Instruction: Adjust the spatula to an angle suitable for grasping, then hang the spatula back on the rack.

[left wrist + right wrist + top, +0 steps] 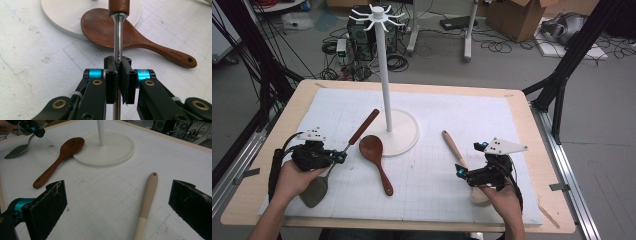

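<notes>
Left gripper (pixel 341 158) at the near left of the white gridded mat (pixel 492 120), jaws clenched on the steel shank of a spatula (pixel 118 47). The clamp sits just below the spatula's brown wooden grip; the grey blade lies at the near edge of the mat under the left hand (pixel 294 177), and the handle slants up and away toward the stand.

Right gripper (pixel 460 171) at the near right, jaws released and standing wide. Pale wooden spoon (pixel 147 200) lies flat on the mat between them, touched by neither pad; hang-hole end points away, bowl end under the right hand (pixel 504 197).

Mid-mat: dark wooden rice spoon (pixel 376 160) lies flat, its bowl at the rim of the stand's round white base (pixel 407 137), whether touching I cannot tell; its handle runs toward the near edge. Bare mat between it and the pale spoon.

Farther: white pole rises from the base to a ring of hooks (pixel 377 15). Behind the stand, open mat to the far wooden table edge (pixel 412 86). Right-hand strip of mat also bare.
</notes>
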Demonstrator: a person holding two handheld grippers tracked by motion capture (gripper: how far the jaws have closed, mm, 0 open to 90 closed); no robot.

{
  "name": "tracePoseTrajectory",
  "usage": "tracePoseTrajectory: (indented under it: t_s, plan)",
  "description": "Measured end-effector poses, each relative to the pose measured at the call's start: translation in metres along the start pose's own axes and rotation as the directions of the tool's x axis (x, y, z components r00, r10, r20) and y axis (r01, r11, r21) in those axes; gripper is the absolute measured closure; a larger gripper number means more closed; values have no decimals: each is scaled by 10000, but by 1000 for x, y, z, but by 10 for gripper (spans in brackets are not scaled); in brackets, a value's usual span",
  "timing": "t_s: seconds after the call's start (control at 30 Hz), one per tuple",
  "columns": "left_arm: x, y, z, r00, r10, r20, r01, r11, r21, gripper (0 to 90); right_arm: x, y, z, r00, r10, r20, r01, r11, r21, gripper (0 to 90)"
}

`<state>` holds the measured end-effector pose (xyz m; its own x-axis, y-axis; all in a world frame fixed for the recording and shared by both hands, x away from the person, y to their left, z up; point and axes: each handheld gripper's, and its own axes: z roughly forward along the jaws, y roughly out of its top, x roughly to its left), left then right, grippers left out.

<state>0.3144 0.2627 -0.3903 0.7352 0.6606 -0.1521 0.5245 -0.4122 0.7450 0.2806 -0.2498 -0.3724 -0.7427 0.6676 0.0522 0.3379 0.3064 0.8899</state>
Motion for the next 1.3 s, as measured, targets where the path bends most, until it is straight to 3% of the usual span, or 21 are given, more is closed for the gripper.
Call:
tracePoseTrajectory:
  t_s: [0.17, 0.4, 0.43, 0.7, 0.77, 0.8, 0.9, 1.1, 1.3]
  plan:
    - [-4, 2, -6, 9999, 152, 74, -151, 9998, -111, 836, 6, 4, 3, 9996, 19, -276, -20, 10000, -24, 58]
    - [-10, 9, -13, 9986, 440, 293, -428, 9982, -419, 837, 14, 12, 7, 9985, 121, -526, -133, 9997, -217, 57]
    - [-11, 11, -14, 9983, 485, 316, -469, 9977, -481, 837, 17, 16, 8, 9964, 158, -830, -188, 9992, -348, 57]
    - [-27, 19, -21, 9943, 812, 686, -738, 9917, -1052, 838, 30, 34, 16, 9912, 15, -1327, -94, 9982, -594, 58]
    - [-32, 22, -24, 9927, 913, 785, -810, 9888, -1253, 838, 36, 41, 17, 9854, -166, -1695, 1, 9953, -965, 194]
    - [-32, 22, -24, 9927, 913, 785, -810, 9888, -1253, 838, 37, 42, 17, 9816, -302, -1888, 92, 9937, -1113, 215]
    - [-35, 25, -24, 9909, 956, 943, -816, 9863, -1430, 838, 41, 46, 18, 9848, -404, -1689, 175, 9907, -1349, 209]
    - [-39, 31, -23, 9874, 1087, 1149, -897, 9831, -1594, 838, 44, 56, 25, 9842, -298, -1748, 78, 9921, -1253, 217]
    - [-44, 37, -23, 9835, 1237, 1318, -976, 9772, -1887, 838, 54, 71, 37, 9761, -360, -2142, 113, 9933, -1153, 261]
